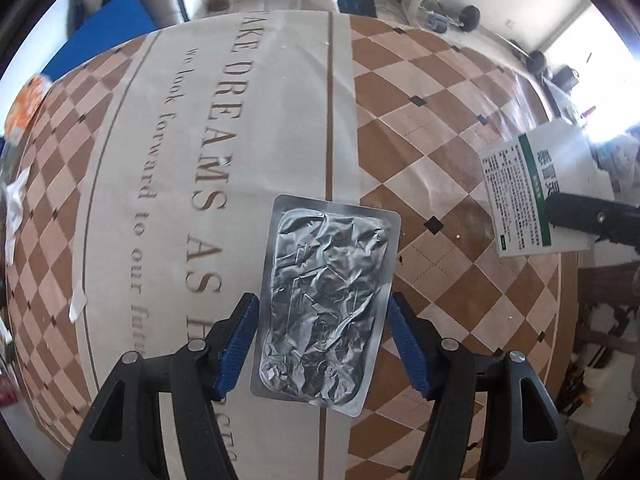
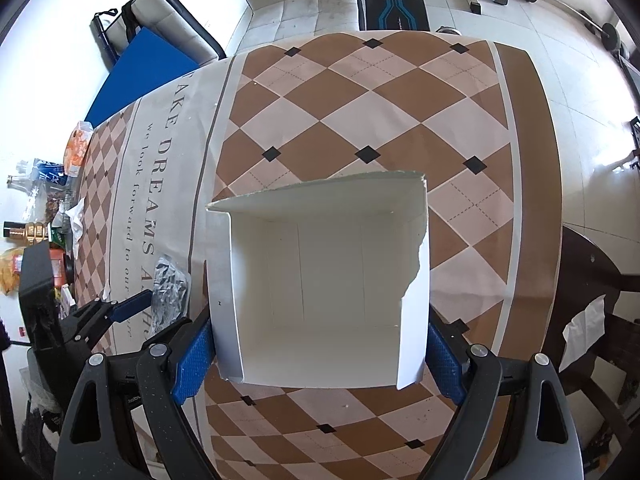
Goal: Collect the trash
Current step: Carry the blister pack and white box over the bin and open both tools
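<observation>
Silver foil pack (image 1: 326,302) lies flat on the tablecloth (image 1: 160,160) between my left gripper (image 1: 322,346) fingers, which stand open at nine and three o'clock without pressing it; my right gripper (image 2: 320,354) clamps the white box (image 2: 320,280) at two o'clock

The tablecloth's (image 1: 280,128) printed line runs under the foil blister pack (image 1: 326,304) and off the bottom edge, so its last words cannot be read. In the left wrist view the white carton (image 1: 532,192) is partly covered by a dark gripper finger, its small print too fine to read, and glare washes out its far corner. The heap of bottles and wrappers (image 2: 44,216) at the table's left edge is crowded and small, partly hidden behind the left gripper (image 2: 156,300), so single items there cannot be told.
</observation>
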Demonstrator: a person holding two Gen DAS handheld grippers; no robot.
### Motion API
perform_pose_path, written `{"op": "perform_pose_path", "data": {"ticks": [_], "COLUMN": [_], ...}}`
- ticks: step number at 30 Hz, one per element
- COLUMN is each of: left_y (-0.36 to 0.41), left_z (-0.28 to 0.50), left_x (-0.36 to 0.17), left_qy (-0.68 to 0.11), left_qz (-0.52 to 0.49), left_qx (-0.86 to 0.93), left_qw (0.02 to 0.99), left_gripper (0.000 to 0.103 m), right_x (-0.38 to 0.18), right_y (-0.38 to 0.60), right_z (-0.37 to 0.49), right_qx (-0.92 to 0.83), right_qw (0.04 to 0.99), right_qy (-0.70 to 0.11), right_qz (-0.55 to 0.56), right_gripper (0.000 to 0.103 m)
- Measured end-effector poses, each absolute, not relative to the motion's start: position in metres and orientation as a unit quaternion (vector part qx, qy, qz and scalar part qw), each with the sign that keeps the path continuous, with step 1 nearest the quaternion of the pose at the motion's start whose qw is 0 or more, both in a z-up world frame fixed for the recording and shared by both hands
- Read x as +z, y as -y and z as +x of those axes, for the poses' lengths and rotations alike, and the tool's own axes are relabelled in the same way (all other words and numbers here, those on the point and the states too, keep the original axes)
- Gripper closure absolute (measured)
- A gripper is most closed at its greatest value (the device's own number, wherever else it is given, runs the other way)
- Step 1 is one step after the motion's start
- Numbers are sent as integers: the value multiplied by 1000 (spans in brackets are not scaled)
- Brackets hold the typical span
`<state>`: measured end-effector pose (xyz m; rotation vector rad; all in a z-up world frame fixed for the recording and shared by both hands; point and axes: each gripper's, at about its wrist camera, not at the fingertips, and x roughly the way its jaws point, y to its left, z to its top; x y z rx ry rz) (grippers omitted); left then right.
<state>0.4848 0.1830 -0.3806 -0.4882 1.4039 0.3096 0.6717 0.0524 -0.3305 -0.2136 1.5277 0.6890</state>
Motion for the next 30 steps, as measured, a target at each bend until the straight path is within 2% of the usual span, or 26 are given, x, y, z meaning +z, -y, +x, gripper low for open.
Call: {"op": "perform_pose_path", "data": {"ticks": [6, 13, 20, 25, 30], "left_y": [-169, -136, -77, -41, -16], "left_z": [435, 325, 196, 110, 47], "left_x": [-351, -326, -302, -319, -371], "left_qy": [-598, -577, -564, -579, -612], "left_qz": [-260, -256, -268, -293, -330], "left_qx": [199, 203, 182, 176, 169], "left_qw": [732, 748, 760, 740, 698], "left_gripper": [40, 40, 40, 40, 40], "right_x": [-316, -293, -267, -276, -325], "right_y": [-31, 17, 93, 154, 207], "right_z": [616, 521, 387, 288, 199], "right_qx": [321, 335, 338, 328, 306], "right_qw": [661, 664, 677, 665, 626], "right_qy": [-672, -663, -648, -668, -712], "right_qz": [-91, -92, -84, -67, -80], "right_gripper": [12, 12, 12, 12, 12]}}
